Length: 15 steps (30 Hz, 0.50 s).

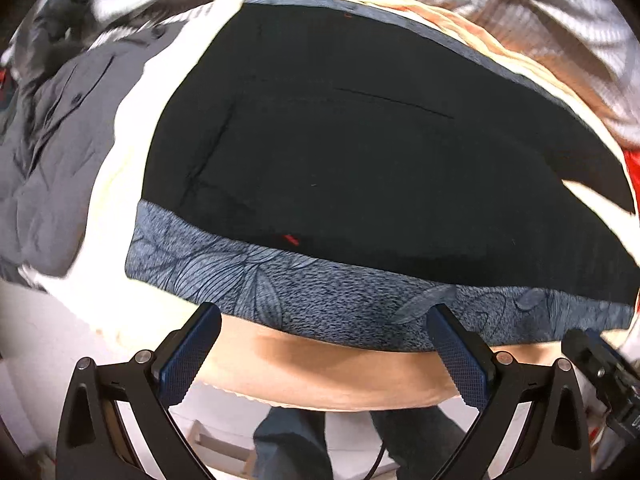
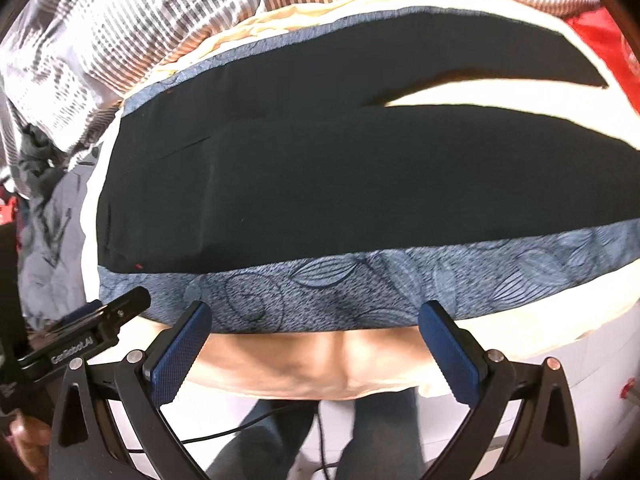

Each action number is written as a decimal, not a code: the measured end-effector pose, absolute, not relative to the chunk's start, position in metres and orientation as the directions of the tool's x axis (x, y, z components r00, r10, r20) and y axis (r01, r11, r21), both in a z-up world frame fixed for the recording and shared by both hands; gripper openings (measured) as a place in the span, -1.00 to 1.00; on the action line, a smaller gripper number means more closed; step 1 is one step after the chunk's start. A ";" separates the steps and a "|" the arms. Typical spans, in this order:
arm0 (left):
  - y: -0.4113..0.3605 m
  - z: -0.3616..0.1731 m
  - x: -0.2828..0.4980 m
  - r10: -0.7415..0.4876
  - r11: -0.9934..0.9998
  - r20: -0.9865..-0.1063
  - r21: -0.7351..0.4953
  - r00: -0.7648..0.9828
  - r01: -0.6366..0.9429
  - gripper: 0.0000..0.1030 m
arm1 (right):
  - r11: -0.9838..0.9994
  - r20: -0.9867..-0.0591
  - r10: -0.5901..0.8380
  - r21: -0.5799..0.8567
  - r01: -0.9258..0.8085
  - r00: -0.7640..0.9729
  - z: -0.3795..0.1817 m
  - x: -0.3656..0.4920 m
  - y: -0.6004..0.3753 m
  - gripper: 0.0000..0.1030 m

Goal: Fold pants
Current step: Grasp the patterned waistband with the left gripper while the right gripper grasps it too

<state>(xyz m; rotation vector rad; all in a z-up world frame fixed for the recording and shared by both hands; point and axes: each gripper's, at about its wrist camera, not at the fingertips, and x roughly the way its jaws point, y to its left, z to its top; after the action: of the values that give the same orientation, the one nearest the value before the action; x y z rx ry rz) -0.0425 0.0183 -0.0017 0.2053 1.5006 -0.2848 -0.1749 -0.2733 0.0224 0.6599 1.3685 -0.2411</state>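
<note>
Black pants (image 1: 340, 140) (image 2: 320, 184) lie spread flat on a cream bedsheet (image 1: 120, 152) (image 2: 500, 92). A blue leaf-patterned side stripe (image 1: 320, 284) (image 2: 360, 280) runs along the near edge. The waist is on the left; the two legs part toward the far right. My left gripper (image 1: 324, 312) hovers open just off the stripe's near edge, nothing between its blue pads (image 1: 188, 360). My right gripper (image 2: 316, 308) is open too, at the same edge, pads (image 2: 452, 356) empty. Each gripper shows beside the other: the right gripper (image 1: 600, 364), the left gripper (image 2: 100, 320).
A crumpled grey garment (image 1: 48, 140) (image 2: 52, 216) lies left of the pants. Striped bedding (image 2: 140, 12) is piled at the back, and red fabric (image 2: 600, 32) sits at the far right. Below the bed edge are the person's legs (image 1: 288, 440) and a cable (image 2: 240, 432).
</note>
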 end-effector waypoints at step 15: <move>0.089 -0.040 -0.052 -0.279 0.960 -0.960 -0.279 -0.002 0.025 0.69 | 0.403 -0.690 0.624 0.687 0.605 0.367 -0.061 -0.206 -0.272 0.55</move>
<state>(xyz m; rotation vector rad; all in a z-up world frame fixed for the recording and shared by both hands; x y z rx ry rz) -0.0524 0.0885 -0.0396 -0.2024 1.5574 -0.2411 -0.2055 -0.2716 -0.0610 1.2555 1.2926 0.0181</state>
